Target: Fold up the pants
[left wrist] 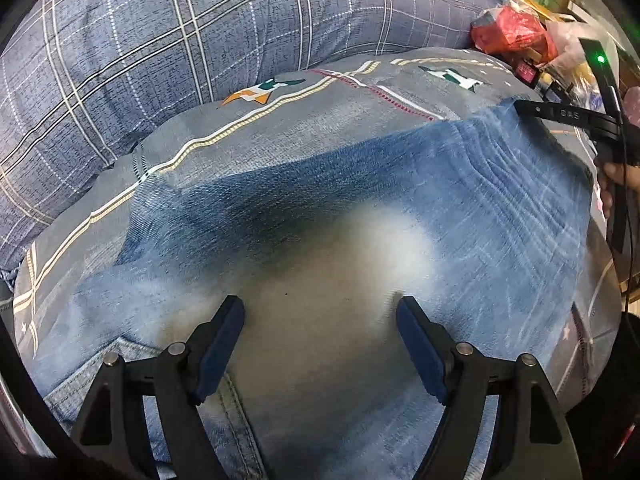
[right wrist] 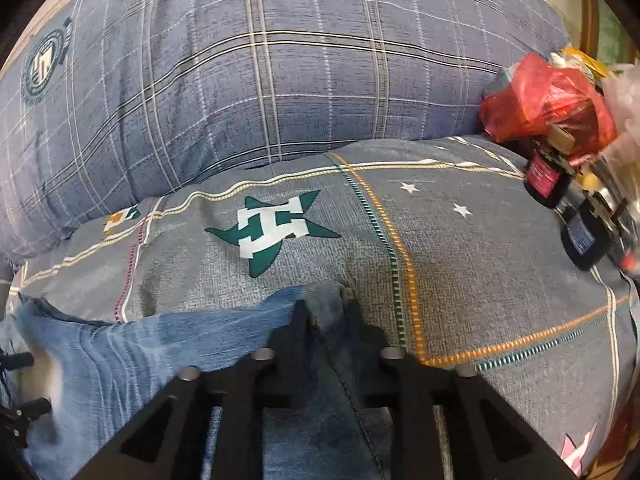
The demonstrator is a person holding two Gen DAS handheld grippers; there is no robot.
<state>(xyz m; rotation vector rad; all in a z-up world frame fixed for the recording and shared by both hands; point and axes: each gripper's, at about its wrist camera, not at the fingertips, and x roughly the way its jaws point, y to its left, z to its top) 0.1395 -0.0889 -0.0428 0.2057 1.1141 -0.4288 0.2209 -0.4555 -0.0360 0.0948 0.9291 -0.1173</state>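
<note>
Faded blue jeans (left wrist: 360,208) lie spread on a grey patterned bedsheet (left wrist: 304,128). My left gripper (left wrist: 320,316) is open, its blue-padded fingers just above the pale worn middle of the jeans. My right gripper (right wrist: 325,312) is shut on the far corner of the jeans (right wrist: 324,300), pinching a fold of denim. In the left wrist view the right gripper (left wrist: 524,109) shows at the upper right, holding that corner at the cloth's edge. The jeans run leftward in the right wrist view (right wrist: 140,344).
A large blue plaid pillow (right wrist: 280,72) lies behind the sheet. A red plastic bag (right wrist: 548,100) and small dark bottles (right wrist: 548,178) sit in clutter at the right edge. The sheet (right wrist: 500,248) has star prints.
</note>
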